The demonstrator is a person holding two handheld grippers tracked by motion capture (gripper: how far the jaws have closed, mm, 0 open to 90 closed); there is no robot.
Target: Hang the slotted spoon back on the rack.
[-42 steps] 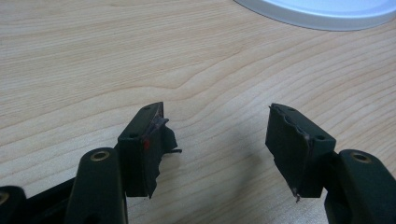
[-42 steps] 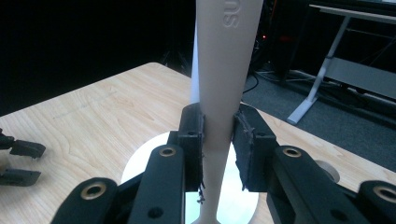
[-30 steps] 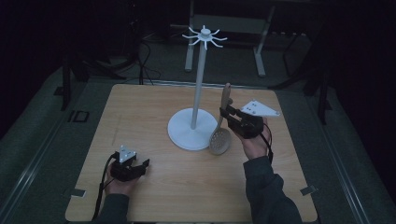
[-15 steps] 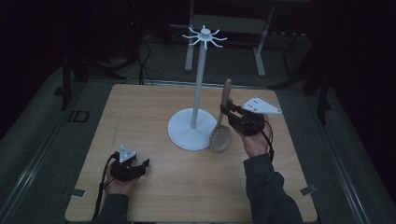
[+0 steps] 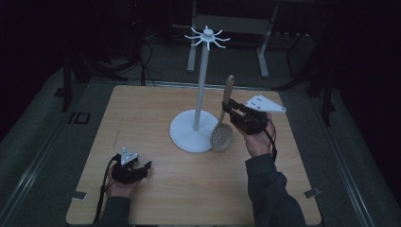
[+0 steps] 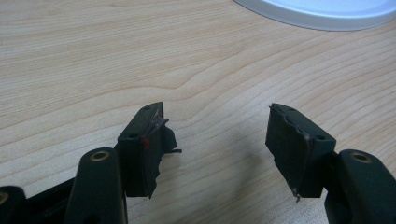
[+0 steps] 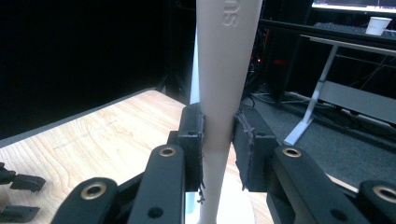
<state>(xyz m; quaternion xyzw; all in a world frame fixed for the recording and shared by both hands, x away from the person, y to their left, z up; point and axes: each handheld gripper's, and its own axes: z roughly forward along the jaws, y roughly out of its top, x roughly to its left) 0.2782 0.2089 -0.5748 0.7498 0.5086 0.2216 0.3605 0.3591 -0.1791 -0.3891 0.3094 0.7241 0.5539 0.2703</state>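
Little changes: our right gripper stays clamped on the slotted spoon, upright at the stand's three o'clock. Hanging remains. Left gripper rests, jaws wide.

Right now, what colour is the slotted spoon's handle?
Pale beige on the slotted spoon, clearest in the right gripper view.

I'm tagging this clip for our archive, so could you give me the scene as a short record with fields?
setting: wooden table, dim room
held item: slotted spoon, handle up, bowl down at the stand's base
right claw: shut on the spoon's handle
left claw: open, holding nothing, low over the table
other item: white hook stand, upright
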